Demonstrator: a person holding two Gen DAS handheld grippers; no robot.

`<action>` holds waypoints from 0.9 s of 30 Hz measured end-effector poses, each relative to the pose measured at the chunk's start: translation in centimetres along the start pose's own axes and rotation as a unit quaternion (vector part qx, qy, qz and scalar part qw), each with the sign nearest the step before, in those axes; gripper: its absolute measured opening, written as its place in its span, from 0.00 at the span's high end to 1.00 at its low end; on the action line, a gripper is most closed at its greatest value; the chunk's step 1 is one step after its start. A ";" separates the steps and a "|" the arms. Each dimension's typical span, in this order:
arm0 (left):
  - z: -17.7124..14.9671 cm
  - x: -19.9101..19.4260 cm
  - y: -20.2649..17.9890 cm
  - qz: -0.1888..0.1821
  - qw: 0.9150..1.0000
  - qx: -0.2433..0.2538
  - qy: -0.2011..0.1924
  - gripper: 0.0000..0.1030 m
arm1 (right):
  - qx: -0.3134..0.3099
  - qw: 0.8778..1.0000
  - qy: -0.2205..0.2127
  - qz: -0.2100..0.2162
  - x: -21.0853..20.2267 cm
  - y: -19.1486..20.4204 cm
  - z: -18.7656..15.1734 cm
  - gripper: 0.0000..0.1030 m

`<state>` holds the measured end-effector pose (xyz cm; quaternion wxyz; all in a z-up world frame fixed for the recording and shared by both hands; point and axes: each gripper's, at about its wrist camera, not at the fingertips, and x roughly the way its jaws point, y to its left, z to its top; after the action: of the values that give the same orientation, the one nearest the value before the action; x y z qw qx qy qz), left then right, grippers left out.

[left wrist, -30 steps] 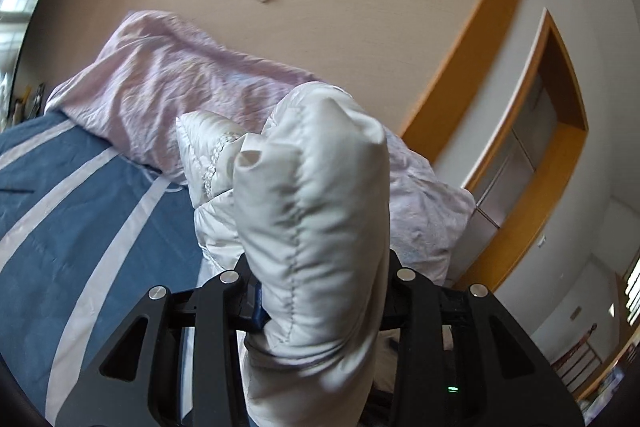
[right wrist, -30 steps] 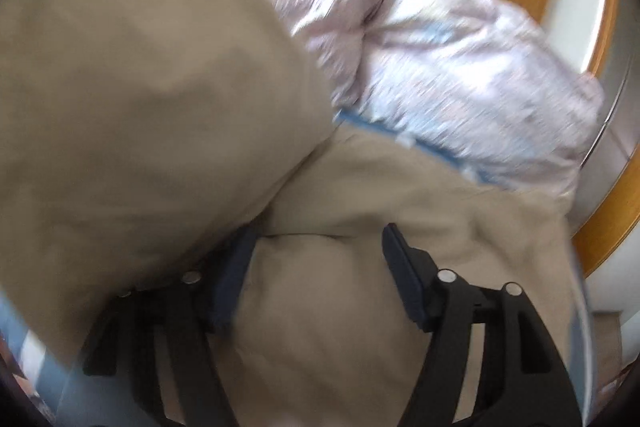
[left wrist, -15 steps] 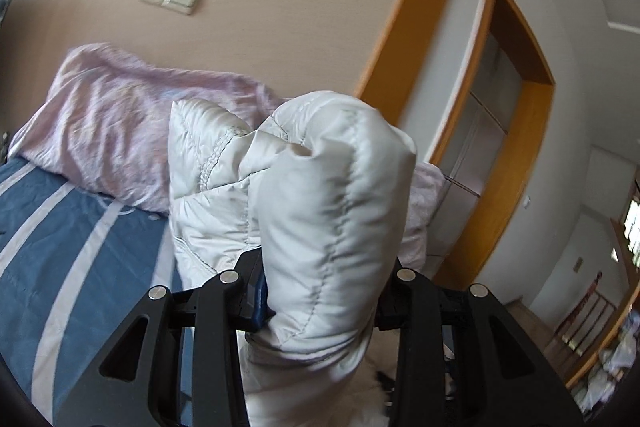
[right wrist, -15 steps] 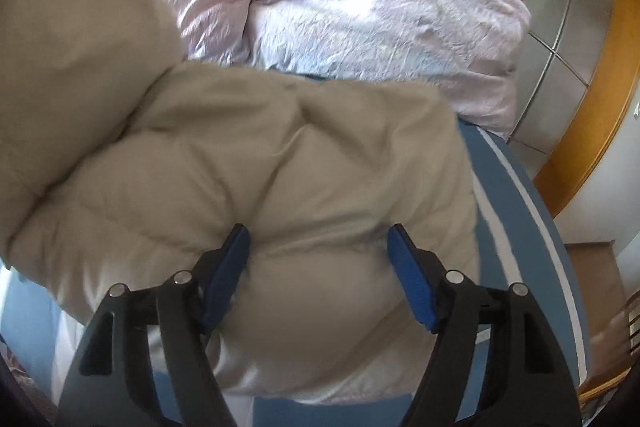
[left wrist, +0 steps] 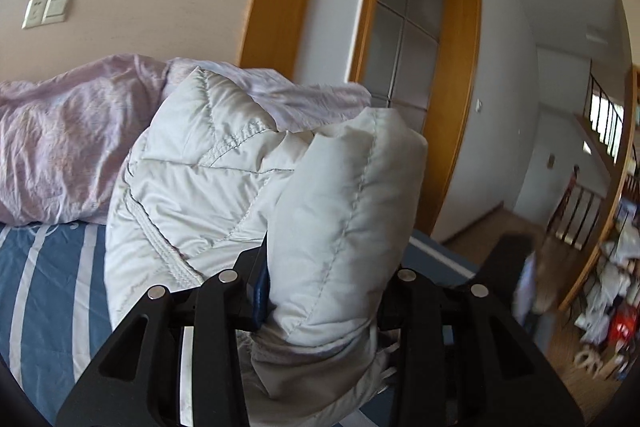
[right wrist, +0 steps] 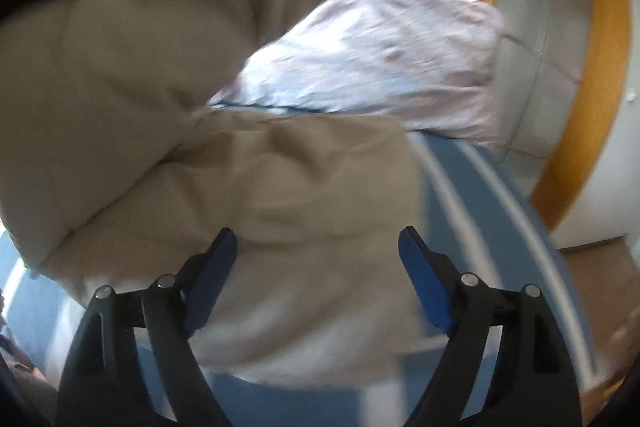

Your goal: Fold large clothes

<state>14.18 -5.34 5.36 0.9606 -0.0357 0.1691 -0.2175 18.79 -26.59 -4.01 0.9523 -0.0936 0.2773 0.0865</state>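
One puffy jacket (left wrist: 248, 187) is lying on the bed (left wrist: 44, 287); the left tool (left wrist: 324, 291) is pinching its fold, while the right tool (right wrist: 318, 267), jaws just widening, is seemingly hovering spread above it.

Left gripper (left wrist: 320, 291) clamped (right gripper (right wrist: 318, 267) agape)

The puffy jacket (left wrist: 280, 195) hides the left gripper's (left wrist: 324, 291) right pad and the bed behind; the right wrist view is motion-blurred; hallway clutter (left wrist: 608, 291) stays unreadable.
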 end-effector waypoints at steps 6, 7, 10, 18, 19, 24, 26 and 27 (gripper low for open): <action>-1.1 2.2 -1.8 0.001 0.999 0.030 0.024 0.61 | 0.077 0.996 0.002 -0.040 -1.1 -6.5 -0.2 0.19; -1.3 2.4 -2.3 0.001 0.999 0.036 0.028 0.59 | 0.099 0.995 -0.002 -0.032 -1.4 -7.7 0.1 0.19; -2.2 3.8 -3.9 -0.002 0.997 0.063 0.049 0.54 | 0.150 0.989 -0.017 0.005 -2.2 -10.3 1.1 0.19; -5.4 7.2 -8.5 0.008 0.982 0.173 0.075 0.46 | 0.187 0.950 -0.015 0.250 -1.7 -11.6 8.4 0.19; -5.8 7.5 -8.9 0.011 0.979 0.187 0.077 0.45 | 0.175 0.948 -0.002 0.266 -1.2 -10.7 9.3 0.19; -7.1 8.6 -10.4 0.020 0.969 0.234 0.082 0.38 | 0.112 0.955 0.059 0.268 2.0 -6.9 12.3 0.19; -7.5 9.1 -10.7 0.023 0.965 0.248 0.083 0.38 | 0.100 0.958 0.077 0.259 2.9 -6.2 12.9 0.20; -7.7 9.3 -10.9 0.023 0.963 0.255 0.083 0.38 | 0.103 0.957 0.085 0.259 3.7 -6.1 13.2 0.21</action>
<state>15.04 -19.11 -3.26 0.9252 0.2323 0.1885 -0.2334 29.92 -29.05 5.76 0.8746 0.0727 0.3793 0.2931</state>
